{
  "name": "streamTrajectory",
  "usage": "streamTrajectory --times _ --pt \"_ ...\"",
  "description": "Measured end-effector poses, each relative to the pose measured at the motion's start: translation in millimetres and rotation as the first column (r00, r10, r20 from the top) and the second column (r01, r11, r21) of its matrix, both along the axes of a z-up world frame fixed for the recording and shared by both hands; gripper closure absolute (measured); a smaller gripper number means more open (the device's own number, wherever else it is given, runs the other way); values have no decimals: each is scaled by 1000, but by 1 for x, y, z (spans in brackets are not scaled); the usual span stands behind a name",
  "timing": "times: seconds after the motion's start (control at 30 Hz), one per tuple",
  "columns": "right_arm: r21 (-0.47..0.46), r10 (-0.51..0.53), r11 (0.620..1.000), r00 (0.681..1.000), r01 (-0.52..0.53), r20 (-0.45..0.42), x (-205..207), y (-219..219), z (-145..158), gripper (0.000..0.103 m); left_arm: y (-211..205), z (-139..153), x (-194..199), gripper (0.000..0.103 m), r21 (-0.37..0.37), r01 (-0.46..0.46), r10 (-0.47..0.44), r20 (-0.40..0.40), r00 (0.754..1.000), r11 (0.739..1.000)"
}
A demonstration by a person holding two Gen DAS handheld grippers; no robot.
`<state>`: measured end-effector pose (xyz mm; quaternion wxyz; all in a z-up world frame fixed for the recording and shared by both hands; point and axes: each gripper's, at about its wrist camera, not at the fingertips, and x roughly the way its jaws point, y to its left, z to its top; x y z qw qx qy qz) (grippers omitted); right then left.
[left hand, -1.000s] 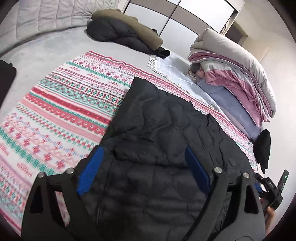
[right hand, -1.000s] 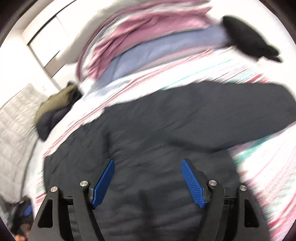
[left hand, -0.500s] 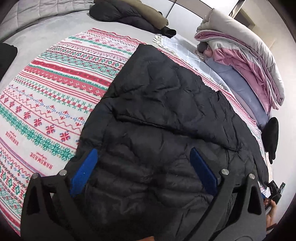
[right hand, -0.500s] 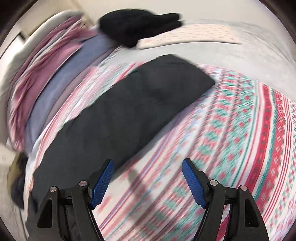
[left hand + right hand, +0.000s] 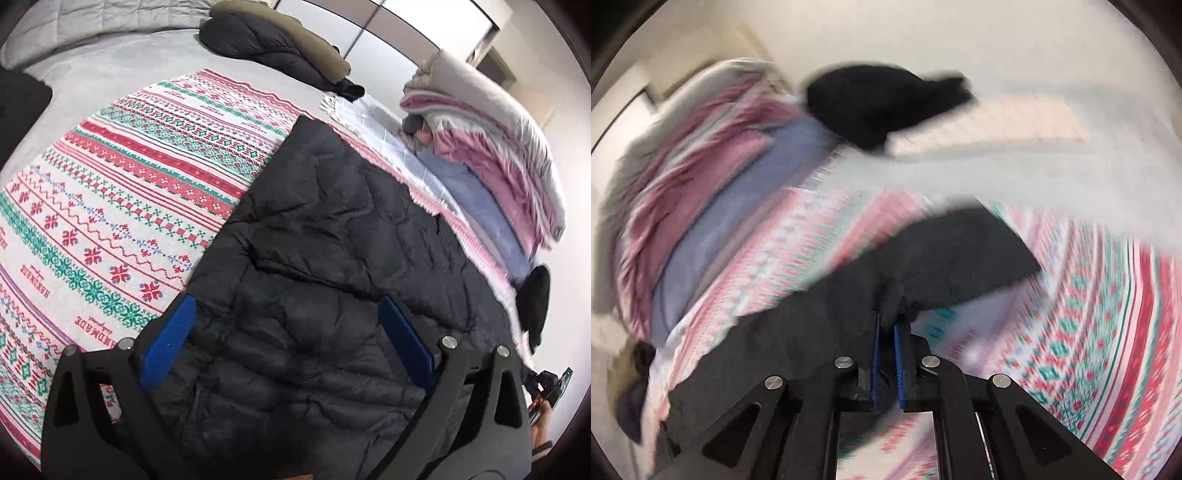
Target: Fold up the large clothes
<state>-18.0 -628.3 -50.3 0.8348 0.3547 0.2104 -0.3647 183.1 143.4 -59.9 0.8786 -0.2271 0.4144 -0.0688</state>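
Garment: black quilted puffer jacket (image 5: 332, 258), spread on red-green-white patterned knit blanket (image 5: 110, 206).
Left gripper (image 5: 288, 328): jaws spread, above jacket.
Right gripper (image 5: 886, 332): pinching jacket sleeve (image 5: 960, 254), sleeve end toward 1 o'clock.
Bedding: folded pink-grey quilts (image 5: 491, 147), 2 o'clock.

Black jacket (image 5: 332, 258), red-green patterned blanket (image 5: 129, 206)

"HANDMADE" woven repeatedly, upside down, on patterned blanket (image 5: 122, 206)
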Motion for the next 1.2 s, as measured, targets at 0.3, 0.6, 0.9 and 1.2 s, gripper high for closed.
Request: streamTrajectory --times 0.3,0.6,0.9,1.2 --pt "-368 330 877 944 -308 -4 64 141 118 97 4 4 -2 4 23 -27 27 17 999 999" --pt "-521 666 551 719 -652 -195 142 341 117 96 13 6 -3 4 16 -43 43 32 999 999" --pt "-91 824 480 484 -873 -294 236 405 -20 71 14 1 -1 4 0 -25 25 12 1000 1000" --pt "-22 835 527 523 -850 -170 185 375 -9 33 -12 8 -3 4 42 41 -43 50 998 998"
